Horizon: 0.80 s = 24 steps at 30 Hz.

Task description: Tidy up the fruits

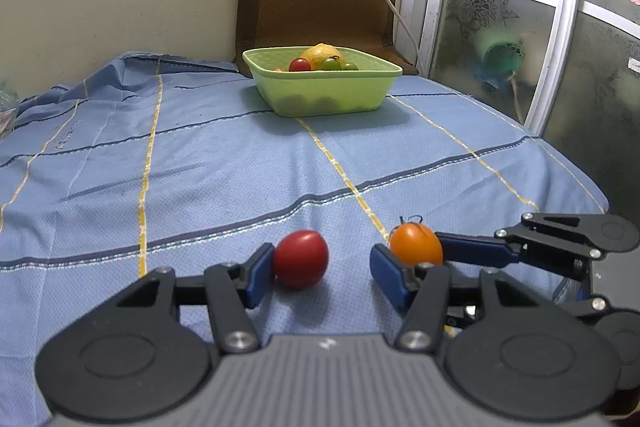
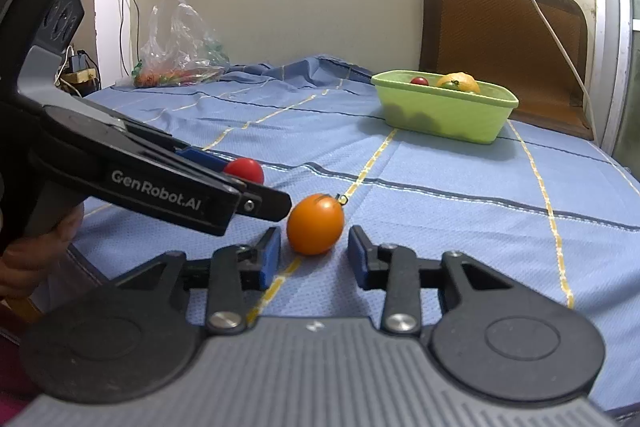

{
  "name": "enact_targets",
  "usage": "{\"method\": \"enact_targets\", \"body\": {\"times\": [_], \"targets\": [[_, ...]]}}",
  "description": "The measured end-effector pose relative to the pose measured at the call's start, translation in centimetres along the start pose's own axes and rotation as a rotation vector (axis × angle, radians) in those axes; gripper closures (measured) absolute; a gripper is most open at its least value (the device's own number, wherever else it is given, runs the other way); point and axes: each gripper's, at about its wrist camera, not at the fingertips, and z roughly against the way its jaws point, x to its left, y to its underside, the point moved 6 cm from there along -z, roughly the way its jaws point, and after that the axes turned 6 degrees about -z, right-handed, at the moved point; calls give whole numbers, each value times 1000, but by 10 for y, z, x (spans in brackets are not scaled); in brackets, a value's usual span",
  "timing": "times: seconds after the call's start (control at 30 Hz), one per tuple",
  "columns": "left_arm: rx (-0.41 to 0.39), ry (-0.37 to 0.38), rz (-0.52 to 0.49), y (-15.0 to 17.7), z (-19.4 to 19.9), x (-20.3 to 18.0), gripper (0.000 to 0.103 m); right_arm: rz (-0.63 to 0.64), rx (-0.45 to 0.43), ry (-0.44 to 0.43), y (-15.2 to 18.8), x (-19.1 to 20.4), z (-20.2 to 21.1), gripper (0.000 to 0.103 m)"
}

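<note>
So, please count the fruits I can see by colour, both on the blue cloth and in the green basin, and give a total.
Red: 2, one on the cloth, one in the green basin
Orange: 1, on the cloth
Yellow-orange: 1, the large fruit in the basin
Green: 2, in the basin
Total: 6 visible; the basin wall may hide more.

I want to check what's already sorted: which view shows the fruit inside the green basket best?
The left wrist view: the green basket faces the camera, showing an orange, red and green tomatoes. In the right wrist view the green basket sits off to the side, with only a red tomato and the orange clearly visible.
</note>
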Motion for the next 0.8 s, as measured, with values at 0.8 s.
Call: {"method": "enact_targets", "body": {"times": [0.8], "targets": [[-3,3,-7,2,0,-1,45,8,-4,2,1,1,0,58]]}}
